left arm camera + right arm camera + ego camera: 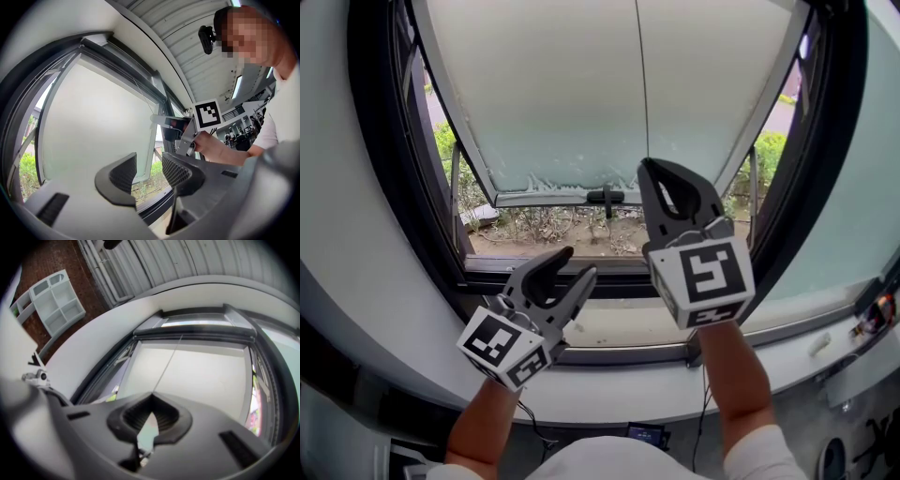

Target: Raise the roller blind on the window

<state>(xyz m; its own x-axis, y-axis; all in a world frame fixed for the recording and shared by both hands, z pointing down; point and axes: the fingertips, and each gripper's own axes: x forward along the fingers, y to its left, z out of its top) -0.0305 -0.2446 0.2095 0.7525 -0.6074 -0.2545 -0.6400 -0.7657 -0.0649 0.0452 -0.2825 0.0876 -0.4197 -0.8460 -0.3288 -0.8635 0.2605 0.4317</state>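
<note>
At twelve o'clock hung the light roller blind (pixel 572 94), nearly down. Its thin, likely slippery cord (pixel 641 84), the place to grip, seemed pinched by the clenched right gripper (pixel 647 167). The left gripper (pixel 578 263) gaped empty.

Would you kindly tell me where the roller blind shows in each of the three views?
Head view: blind fills the upper middle.
Left gripper view: blind spans the left and centre.
Right gripper view: blind sits in the centre, behind the cord.
Shared landmark: the dark window frame round the blind.
</note>
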